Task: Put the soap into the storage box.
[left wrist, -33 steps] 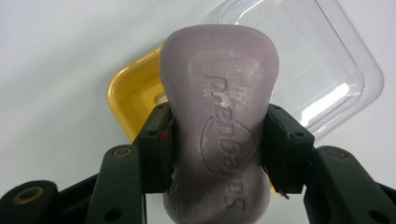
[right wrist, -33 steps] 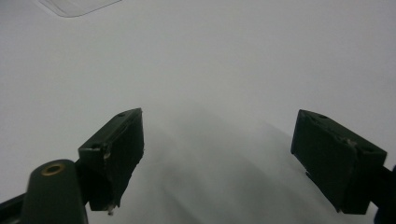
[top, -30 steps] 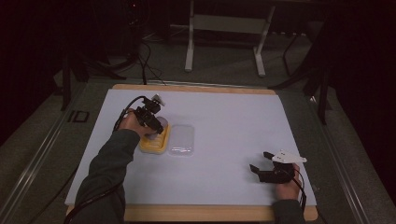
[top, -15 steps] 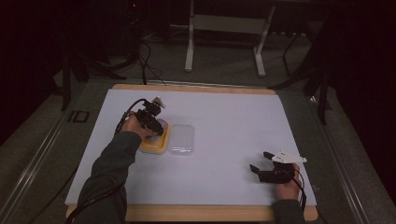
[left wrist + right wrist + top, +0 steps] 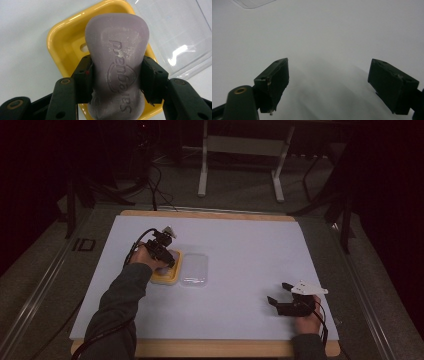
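A pale purple bar of soap (image 5: 117, 62) with embossed lettering is clamped between the pads of my left gripper (image 5: 116, 77), right over a yellow soap dish (image 5: 62, 42). From above, that left gripper (image 5: 162, 251) sits over the yellow dish (image 5: 166, 275) at the table's left-middle. Whether the soap rests in the dish or hangs just above it I cannot tell. A clear plastic lid (image 5: 194, 270) lies flat just right of the dish, also at the lid's corner (image 5: 175, 32). My right gripper (image 5: 284, 299) rests near the front right, jaws wide apart (image 5: 329, 85) over bare white surface.
The white mat (image 5: 240, 245) covers a wooden table with its front edge (image 5: 210, 347) close to the person. A corner of the clear lid (image 5: 252, 3) shows far off in the right gripper view. Metal table legs (image 5: 202, 160) stand on the dark floor beyond.
The left hand and gripper shifted slightly over the yellow dish, still holding the soap. The right hand stayed where it was.
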Available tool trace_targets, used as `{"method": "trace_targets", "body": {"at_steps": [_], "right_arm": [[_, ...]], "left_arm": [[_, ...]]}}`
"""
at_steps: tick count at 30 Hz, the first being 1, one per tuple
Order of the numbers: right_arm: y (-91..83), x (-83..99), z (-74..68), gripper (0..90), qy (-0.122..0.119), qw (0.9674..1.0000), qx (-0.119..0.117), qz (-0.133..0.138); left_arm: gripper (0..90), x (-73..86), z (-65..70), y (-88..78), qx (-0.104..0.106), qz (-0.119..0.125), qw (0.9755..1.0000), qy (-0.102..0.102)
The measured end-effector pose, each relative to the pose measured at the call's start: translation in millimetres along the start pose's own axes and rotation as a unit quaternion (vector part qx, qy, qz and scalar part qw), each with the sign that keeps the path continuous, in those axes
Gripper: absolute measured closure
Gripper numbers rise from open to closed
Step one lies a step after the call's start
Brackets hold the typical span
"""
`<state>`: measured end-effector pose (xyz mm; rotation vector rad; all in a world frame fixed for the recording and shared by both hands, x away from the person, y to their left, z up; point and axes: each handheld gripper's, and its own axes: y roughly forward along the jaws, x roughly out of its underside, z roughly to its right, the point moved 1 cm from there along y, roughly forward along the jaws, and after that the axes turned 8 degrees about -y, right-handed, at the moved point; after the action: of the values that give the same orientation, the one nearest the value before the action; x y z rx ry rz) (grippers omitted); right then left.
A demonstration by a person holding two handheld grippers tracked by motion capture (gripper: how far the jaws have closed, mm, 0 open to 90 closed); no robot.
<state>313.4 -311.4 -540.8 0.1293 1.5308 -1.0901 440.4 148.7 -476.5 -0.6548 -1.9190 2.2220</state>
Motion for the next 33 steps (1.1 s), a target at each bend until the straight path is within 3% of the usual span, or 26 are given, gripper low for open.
{"method": "trace_targets", "body": {"at_steps": [19,21,24,33], "right_arm": [[0.1,-0.2,-0.5,16.9,0.000,1.0000,0.000,-0.002],[0.1,-0.1,-0.5,16.9,0.000,1.0000,0.000,-0.001],[0.1,-0.2,-0.5,16.9,0.000,1.0000,0.000,-0.002],[0.2,-0.2,-0.7,16.9,-0.001,1.0000,0.000,-0.002]], "left_arm": [[49.4,2.8,-1.3,14.2,-0.005,-0.019,0.9998,-0.003],[41.9,3.0,-2.8,14.9,0.001,-0.022,0.9996,-0.015],[33.4,4.0,-1.7,11.8,-0.005,-0.015,0.9998,-0.012],[30.2,5.8,2.8,-1.6,-0.005,0.015,0.9999,0.003]]}}
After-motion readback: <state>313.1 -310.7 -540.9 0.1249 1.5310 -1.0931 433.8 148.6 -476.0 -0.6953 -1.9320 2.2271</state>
